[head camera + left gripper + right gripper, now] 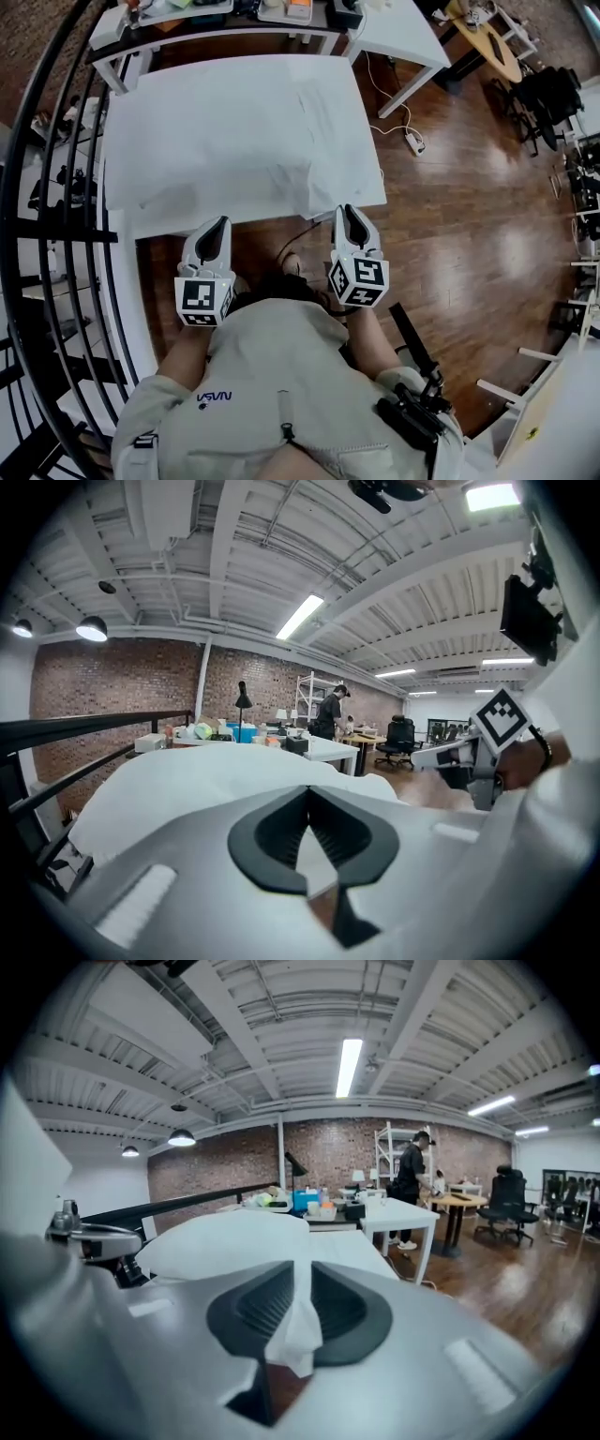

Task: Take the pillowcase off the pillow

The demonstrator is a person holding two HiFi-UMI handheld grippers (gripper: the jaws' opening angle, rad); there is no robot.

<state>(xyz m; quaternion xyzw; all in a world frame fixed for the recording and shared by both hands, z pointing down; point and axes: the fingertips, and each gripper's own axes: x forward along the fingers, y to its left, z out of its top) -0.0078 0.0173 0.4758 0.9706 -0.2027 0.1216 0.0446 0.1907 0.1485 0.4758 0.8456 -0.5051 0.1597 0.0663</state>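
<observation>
Head view: a person stands at the near edge of a white table on which a pillow, still inside its white pillowcase, lies flat and fills most of the top. Both tongs point at the pillowcase's near edge, the left gripper at its left part and the right gripper near its right corner, well apart from each other.

In the left gripper view, the left gripper has its jaws closed tip to tip, with the pillowcase swelling just beyond. A pale sliver below the tips may be cloth, though the view is too tight to be sure.

In the right gripper view, the right gripper has its jaws slightly parted, and a crumpled fold of white cloth from the pillowcase lies in the gap.

A black railing runs to the left of the table, and wooden floor spreads to the right.
</observation>
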